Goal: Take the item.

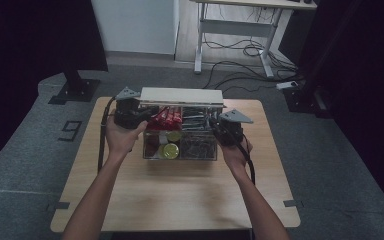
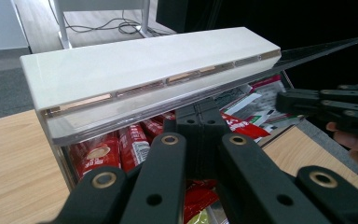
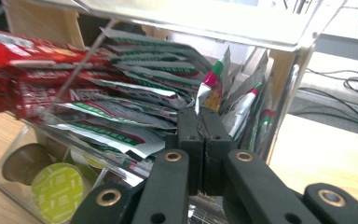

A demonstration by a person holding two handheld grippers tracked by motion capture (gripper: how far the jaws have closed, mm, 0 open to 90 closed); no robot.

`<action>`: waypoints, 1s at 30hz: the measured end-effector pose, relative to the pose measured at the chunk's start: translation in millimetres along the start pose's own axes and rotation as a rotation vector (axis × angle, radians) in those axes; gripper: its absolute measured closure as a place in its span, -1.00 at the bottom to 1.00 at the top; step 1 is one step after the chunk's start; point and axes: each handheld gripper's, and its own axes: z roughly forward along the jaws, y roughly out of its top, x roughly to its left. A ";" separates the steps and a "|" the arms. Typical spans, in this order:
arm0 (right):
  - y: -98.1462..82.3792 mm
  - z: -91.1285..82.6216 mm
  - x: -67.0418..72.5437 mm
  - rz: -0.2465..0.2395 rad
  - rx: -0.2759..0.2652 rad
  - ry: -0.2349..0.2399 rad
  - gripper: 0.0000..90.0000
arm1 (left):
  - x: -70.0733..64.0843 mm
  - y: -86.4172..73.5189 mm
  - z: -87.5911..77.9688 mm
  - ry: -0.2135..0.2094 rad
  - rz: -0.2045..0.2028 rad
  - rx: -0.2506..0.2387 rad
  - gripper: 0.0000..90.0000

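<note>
Dim room, grey floor; a wooden desk carries a clear organiser box with its white lid raised. Left gripper sits at the box's left end, fingers pressed together under the lid, above red sachets. Right gripper is at the right end, fingers pressed together against the foil packets. The box's long axis runs between them, about equally near each.

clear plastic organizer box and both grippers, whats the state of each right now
clear plastic organizer box: lid raised, compartments full
white flat lid: up, roughly level above the box
red sachets: lying stacked in the box
left gripper: fingers shut
right gripper: fingers shut
</note>
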 end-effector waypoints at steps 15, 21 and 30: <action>-4.4 -33.8 -1.3 0.006 -0.133 0.035 0.98 | -0.8 0.5 2.4 -0.004 -0.009 -0.002 1.00; -2.6 -44.3 -1.6 -0.002 -0.160 0.045 0.98 | -0.8 1.2 2.9 -0.006 -0.011 -0.004 1.00; -8.1 -48.7 -4.1 0.017 -0.179 0.051 0.98 | -1.2 1.6 3.0 -0.006 -0.010 -0.003 1.00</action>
